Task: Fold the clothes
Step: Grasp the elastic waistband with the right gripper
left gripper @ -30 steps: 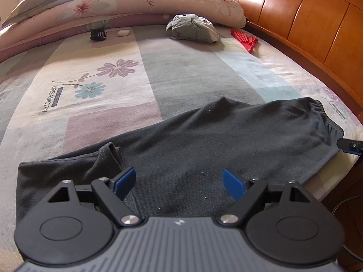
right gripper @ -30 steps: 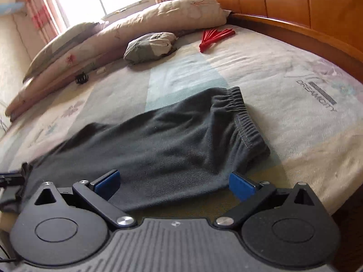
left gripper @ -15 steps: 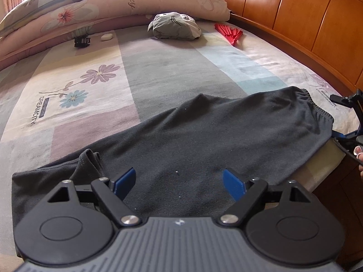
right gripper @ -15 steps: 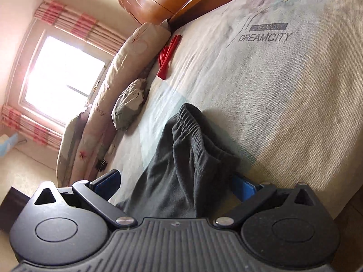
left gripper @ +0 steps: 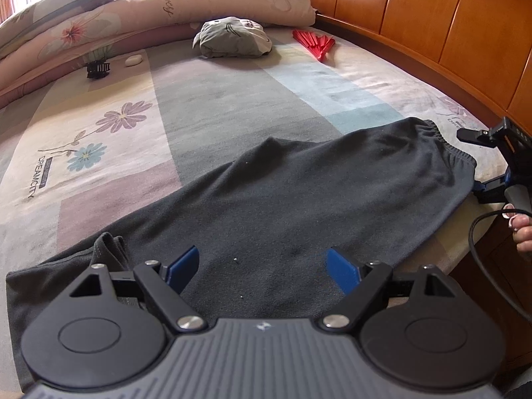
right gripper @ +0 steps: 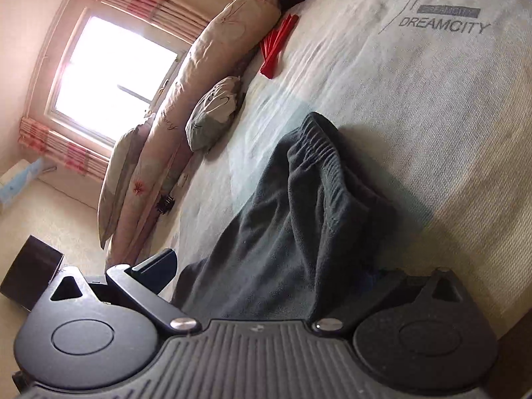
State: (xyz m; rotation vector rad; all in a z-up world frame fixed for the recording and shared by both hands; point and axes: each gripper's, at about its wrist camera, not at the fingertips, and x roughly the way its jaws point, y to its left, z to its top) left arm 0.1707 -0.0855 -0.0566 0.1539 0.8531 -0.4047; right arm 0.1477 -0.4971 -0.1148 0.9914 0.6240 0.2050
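Dark grey trousers (left gripper: 299, 193) lie flat across the patterned bed sheet (left gripper: 206, 106), elastic waistband (left gripper: 445, 146) to the right. My left gripper (left gripper: 262, 254) hovers open over the leg end, its blue pads wide apart with nothing gripped. My right gripper (left gripper: 475, 163) stands at the waistband corner, rolled on its side. In the right wrist view the trousers (right gripper: 282, 216) run between the wide-apart jaws of the right gripper (right gripper: 271, 264). The bunched waistband (right gripper: 312, 143) lies ahead. One finger (right gripper: 156, 266) shows and the other is hidden by cloth.
A folded grey garment (left gripper: 232, 38), a red fan (left gripper: 314, 41), a black hair clip (left gripper: 97, 69) and a small white object (left gripper: 133, 61) lie near the pillows (left gripper: 199, 0). A wooden headboard (left gripper: 432, 16) runs along the right. A hand (left gripper: 520, 229) and cable show at the bed's edge.
My right gripper has rolled onto its side and moved in on the waistband corner, so cloth now lies between its jaws. My left gripper has drifted a little over the leg end.
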